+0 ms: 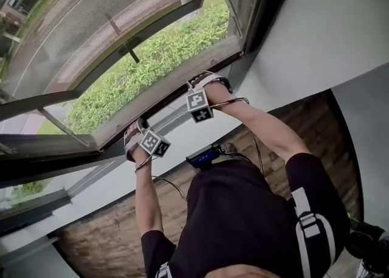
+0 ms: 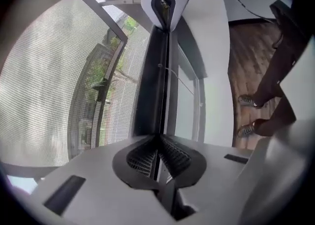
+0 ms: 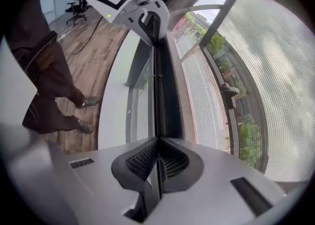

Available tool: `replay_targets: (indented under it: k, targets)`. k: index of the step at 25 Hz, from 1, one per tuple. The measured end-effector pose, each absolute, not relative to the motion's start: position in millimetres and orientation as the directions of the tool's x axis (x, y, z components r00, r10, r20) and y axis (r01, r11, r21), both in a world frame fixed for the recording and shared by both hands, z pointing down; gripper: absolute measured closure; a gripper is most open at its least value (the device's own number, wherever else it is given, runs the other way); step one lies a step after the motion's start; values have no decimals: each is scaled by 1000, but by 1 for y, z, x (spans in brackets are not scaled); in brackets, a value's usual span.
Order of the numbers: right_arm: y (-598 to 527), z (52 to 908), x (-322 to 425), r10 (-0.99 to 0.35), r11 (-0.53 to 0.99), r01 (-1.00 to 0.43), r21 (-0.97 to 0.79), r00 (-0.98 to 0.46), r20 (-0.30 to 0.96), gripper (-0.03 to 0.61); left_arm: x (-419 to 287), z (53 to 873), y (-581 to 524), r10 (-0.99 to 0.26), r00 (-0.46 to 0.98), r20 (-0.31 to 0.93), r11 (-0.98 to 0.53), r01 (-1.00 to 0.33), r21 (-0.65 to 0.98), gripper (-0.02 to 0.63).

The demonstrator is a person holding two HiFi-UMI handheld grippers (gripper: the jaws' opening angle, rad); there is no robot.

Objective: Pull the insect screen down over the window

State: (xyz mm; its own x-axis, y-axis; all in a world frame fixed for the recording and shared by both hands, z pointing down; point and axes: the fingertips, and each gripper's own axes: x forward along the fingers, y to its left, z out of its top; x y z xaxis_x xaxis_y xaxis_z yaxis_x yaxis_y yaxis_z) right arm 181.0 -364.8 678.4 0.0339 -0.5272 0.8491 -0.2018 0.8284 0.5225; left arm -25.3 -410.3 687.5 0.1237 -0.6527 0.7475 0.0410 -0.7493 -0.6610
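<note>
The left gripper [image 1: 132,140] has its jaws pinched shut on the dark bottom bar [image 2: 152,86] of the insect screen [image 2: 44,81]. The bar sits low at the foot of the window [image 1: 246,9]. Further right, the right gripper [image 1: 203,85] clamps its 2 jaws on that same bar.

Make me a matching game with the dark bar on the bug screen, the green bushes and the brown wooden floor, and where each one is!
Things:
1. dark pull bar of the insect screen
2. green bushes
3. brown wooden floor

Places:
A. under the person's shoes
B. pinched in the left gripper and the right gripper
C. outdoors

Pairs: 1-B, 2-C, 3-A
</note>
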Motion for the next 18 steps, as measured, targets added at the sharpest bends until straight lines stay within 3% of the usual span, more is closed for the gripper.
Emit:
replay_targets:
  k: [6, 18]
  targets:
    - [-370, 678, 190, -619, 771, -186, 609, 10, 786, 561, -15, 687, -413, -675, 189, 713, -733, -60, -678, 595]
    - [-371, 675, 184, -686, 712, -162, 683, 46, 726, 560, -22, 686, -416, -726, 175, 665, -684, -74, -726, 592]
